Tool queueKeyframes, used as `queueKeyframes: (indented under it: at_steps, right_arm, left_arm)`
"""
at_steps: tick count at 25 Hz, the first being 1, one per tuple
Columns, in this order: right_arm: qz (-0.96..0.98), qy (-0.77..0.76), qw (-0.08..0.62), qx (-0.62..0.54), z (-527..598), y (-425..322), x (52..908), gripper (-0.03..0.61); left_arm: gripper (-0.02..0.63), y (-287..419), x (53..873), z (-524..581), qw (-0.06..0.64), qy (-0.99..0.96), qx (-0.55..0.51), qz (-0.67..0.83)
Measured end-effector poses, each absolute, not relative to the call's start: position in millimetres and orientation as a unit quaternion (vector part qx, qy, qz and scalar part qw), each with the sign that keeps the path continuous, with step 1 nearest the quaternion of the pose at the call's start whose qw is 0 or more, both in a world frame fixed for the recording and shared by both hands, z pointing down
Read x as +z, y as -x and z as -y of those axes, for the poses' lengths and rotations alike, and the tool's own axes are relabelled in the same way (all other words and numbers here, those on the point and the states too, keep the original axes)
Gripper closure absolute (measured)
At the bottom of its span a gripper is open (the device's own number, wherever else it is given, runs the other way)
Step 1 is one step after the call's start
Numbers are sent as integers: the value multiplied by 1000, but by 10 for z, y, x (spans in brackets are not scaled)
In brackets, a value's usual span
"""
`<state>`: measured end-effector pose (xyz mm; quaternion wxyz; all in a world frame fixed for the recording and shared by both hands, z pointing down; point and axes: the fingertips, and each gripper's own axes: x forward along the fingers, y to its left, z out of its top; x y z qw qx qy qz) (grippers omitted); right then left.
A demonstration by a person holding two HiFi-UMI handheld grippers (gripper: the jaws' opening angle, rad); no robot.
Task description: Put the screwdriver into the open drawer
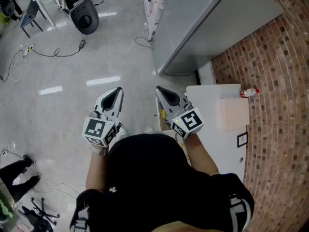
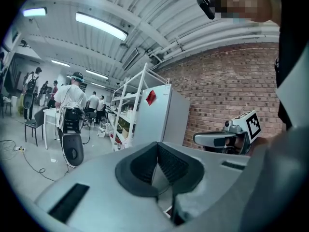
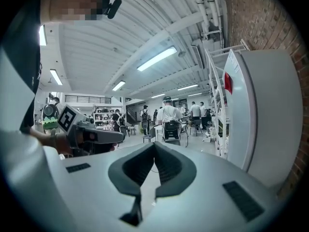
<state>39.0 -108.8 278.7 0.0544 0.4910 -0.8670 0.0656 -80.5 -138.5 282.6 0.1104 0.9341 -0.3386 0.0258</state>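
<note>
both hand-held grippers are held out roughly level in front of the person, side by side and apart, above the floor [image 1: 72,91]. the left hand-held gripper [image 1: 117,92] is seen in its own view [image 2: 157,146] with its dark pads brought together at the tips, and nothing is gripped between them. the right hand-held gripper [image 1: 161,90] is likewise closed tip to tip in its own view [image 3: 155,146], with nothing held.

a white tabletop [image 1: 212,129] lies just to the right of the right hand-held gripper and partly under it. well to that gripper's right, by the brick wall [image 1: 280,81], a small bottle with a red cap [image 1: 249,92] is lying on the tabletop, and a pale sheet [image 1: 234,112] is laid between bottle and gripper. a grey cabinet [image 1: 203,18] stands ahead of the right hand-held gripper.

a yellowish patch [image 1: 162,114] is seen just beneath the right hand-held gripper, at the tabletop's left edge; it may be the screwdriver or the drawer, but too little is shown for this to be told.
</note>
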Motion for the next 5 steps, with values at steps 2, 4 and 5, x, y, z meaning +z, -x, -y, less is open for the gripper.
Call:
queueKeyframes:
  at_steps: [2,4,5]
  right_arm:
    - [868,-489,50,67,1091,-394,2775,569]
    - [869,-488,46,69,1085,-395,2764,569]
    - [869,-488,44,70,1081,-395,2759,569]
  left_arm:
    - [609,799,2828,1365,108,-934,28,340]
    - [609,799,2841,1344,109,-933,30,341]
    - [609,799,2848,1335,110,-933,31,342]
